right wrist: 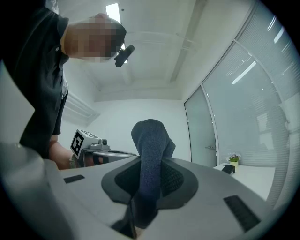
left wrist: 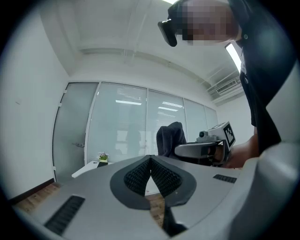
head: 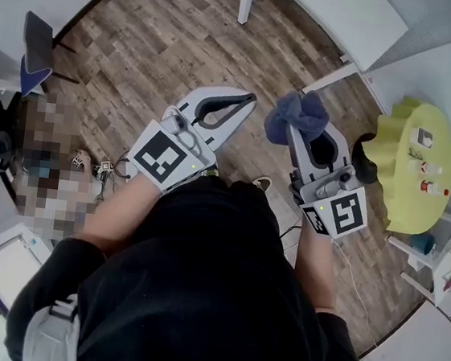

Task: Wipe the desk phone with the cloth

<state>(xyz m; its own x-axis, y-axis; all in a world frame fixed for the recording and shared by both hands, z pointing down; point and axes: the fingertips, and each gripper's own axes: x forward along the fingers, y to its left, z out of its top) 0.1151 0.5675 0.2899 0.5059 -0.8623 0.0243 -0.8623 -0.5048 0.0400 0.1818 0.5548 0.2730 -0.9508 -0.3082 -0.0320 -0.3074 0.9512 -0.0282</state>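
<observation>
We are standing over the brown wood-plank floor (head: 177,41), both grippers held out ahead. The right gripper (right wrist: 151,176) is clamping the dark blue-grey fleecy cloth (head: 296,116), which is bunching past its tips. The left gripper (left wrist: 151,165) is pressing its jaws together on nothing. No desk phone is showing in any view. We judge this the carry step, and next we need to find the phone and lay the cloth on it.

Person's wearing a black short-sleeved top (head: 198,278). The left gripper (head: 249,100) and right gripper (head: 300,129) are both light grey plastic shells. Behind the fingers each has a white cube (head: 163,156) with black square markers, and a tiny green light (head: 321,204) just beside it. The fingers (left wrist: 168,180) have black ribbed pads on the inside.
</observation>
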